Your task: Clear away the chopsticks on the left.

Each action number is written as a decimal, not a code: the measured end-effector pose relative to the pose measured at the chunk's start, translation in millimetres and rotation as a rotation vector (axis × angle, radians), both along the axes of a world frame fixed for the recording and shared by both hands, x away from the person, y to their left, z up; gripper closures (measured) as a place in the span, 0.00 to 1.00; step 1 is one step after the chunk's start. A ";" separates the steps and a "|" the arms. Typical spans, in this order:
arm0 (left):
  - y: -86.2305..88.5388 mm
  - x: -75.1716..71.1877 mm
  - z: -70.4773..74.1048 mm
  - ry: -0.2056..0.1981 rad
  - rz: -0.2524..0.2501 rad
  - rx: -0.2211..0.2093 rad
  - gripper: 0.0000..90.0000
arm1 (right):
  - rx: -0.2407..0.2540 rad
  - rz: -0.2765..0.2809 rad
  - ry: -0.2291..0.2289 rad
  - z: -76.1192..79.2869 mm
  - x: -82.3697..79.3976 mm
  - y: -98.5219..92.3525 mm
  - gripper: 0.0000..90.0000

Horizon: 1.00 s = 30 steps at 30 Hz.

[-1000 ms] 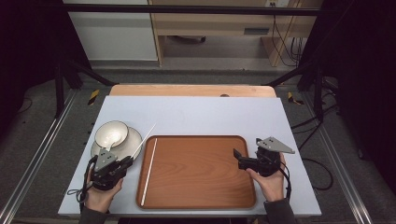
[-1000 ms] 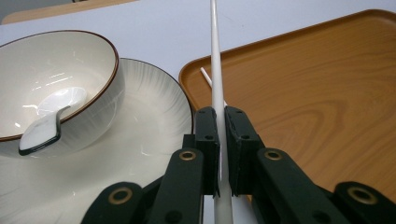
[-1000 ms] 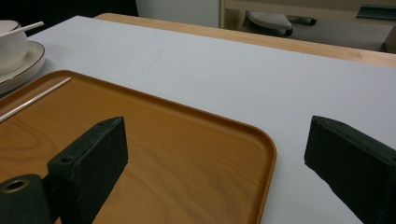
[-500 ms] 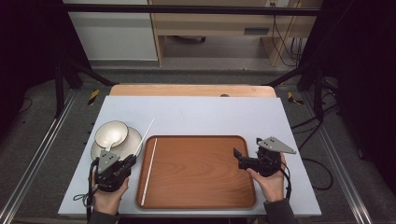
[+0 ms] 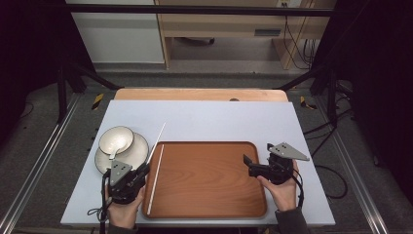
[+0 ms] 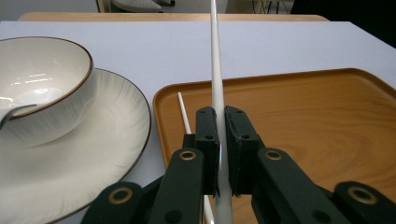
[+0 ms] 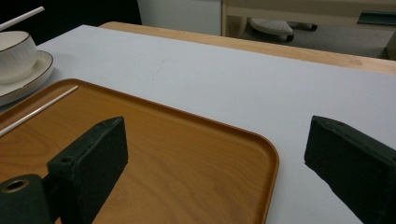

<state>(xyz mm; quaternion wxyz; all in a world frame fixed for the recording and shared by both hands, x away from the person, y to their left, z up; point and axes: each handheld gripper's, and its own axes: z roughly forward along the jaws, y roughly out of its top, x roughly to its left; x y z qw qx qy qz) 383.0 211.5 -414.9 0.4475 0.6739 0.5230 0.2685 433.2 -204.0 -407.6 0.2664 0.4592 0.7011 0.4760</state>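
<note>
Chopstick [image 6: 216, 70] clamped near its lower end in left tool [image 5: 139, 171], lower left of frame, slanting over tray [image 5: 209, 204] edge; second chopstick [image 5: 155, 180] lying inside. Likely light, stiff, slippery: better gripped nearer mid-length. Right tool [image 5: 246, 165] spread wide, empty.

The bowl [image 6: 42, 88] and plate [image 6: 93, 154] run off the left gripper view's left edge.

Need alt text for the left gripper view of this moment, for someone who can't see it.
The left gripper has its two black jaws shut on a white chopstick that points away over the table. A second chopstick lies on the left edge of a brown wooden tray. To the left, a white bowl sits on a white plate.
</note>
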 end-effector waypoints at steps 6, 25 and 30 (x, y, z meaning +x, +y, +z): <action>-8.6 -8.0 -12.5 -0.004 0.031 -0.036 0.94 | -0.003 0.002 -0.003 0.2 -0.1 0.4 0.07; -26.4 -14.5 -52.6 0.025 0.096 -0.050 0.94 | -0.012 0.010 0.008 -3.4 1.8 3.6 0.07; -28.8 -12.7 -59.5 0.031 0.106 -0.043 0.94 | -0.013 0.012 0.009 -3.7 2.1 4.4 0.07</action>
